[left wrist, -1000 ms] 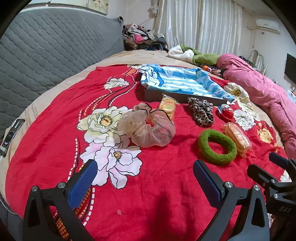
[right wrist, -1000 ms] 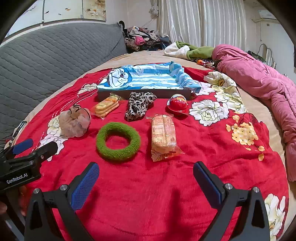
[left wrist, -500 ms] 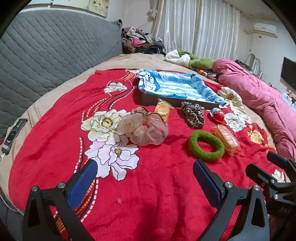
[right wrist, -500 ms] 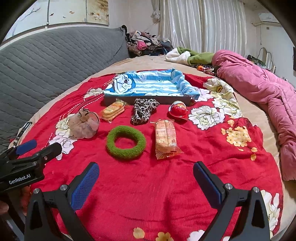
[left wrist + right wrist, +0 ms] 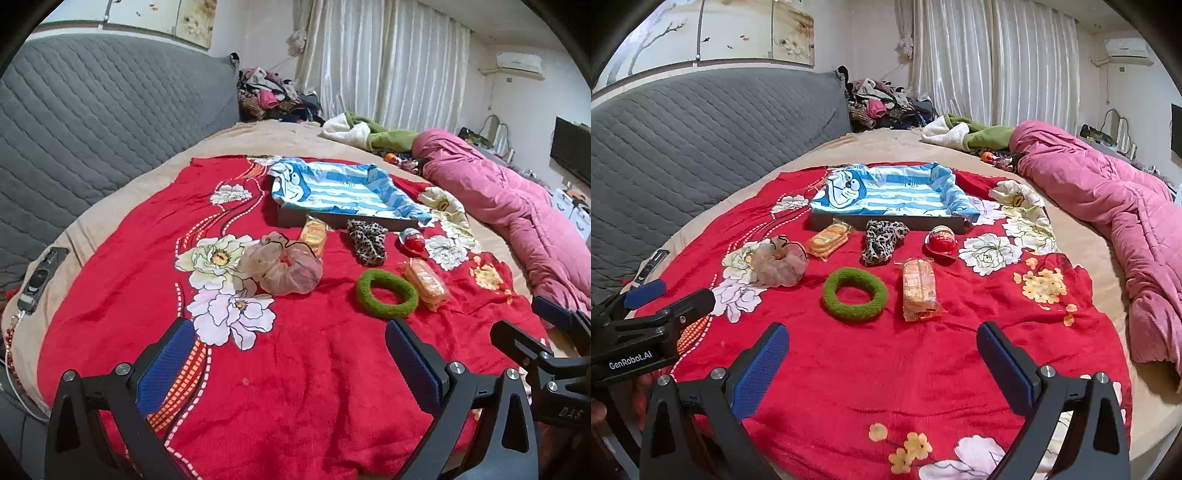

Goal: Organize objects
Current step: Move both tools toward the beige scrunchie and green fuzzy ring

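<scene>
Both the left gripper (image 5: 290, 360) and right gripper (image 5: 882, 356) hung released and empty over the red blanket (image 5: 886, 369), likely surveying, while the green ring (image 5: 854, 293) lay at twelve o'clock, short of the lined tray (image 5: 886, 221).

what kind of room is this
Most likely a bedroom in a home: the items lie on a red floral blanket spread over a bed with a grey quilted headboard, a rumpled pink duvet alongside, and white pleated curtains behind.
</scene>
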`<state>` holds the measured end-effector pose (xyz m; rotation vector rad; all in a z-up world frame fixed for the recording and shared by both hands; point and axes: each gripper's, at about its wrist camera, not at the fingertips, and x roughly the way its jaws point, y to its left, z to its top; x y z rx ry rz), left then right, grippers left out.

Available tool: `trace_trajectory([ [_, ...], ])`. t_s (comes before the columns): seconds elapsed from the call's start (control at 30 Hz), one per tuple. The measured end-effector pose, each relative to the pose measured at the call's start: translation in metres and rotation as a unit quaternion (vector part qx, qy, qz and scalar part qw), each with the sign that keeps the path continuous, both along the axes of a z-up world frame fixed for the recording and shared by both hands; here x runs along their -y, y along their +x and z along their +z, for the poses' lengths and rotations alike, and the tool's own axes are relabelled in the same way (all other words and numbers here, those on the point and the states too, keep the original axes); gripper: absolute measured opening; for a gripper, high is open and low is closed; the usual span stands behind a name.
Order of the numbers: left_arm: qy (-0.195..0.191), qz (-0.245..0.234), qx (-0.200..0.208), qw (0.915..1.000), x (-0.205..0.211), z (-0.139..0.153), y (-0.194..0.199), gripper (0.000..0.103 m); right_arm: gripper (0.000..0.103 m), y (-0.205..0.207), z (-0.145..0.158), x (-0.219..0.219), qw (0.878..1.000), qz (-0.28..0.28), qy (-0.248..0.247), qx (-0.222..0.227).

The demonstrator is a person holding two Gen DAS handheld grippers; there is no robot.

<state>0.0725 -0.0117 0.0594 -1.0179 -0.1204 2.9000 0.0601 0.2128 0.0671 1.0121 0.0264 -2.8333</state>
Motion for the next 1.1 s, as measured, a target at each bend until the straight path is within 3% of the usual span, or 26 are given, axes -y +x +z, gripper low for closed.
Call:
trace_trajectory([
  [0.63, -0.009, -0.017, -0.009, 0.9998, 0.003, 0.022, 0.038, 0.103, 0.102, 0.040, 0.020, 0.010, 1.000, 0.021, 0.001, 0.004],
  [1.1, -0.025, -0.010, 0.019, 0.9994, 0.005, -0.004, -0.007, 0.103, 0.102, -0.003, -0.009, 0.021, 0.999, 0.032, 0.015, 0.035],
])
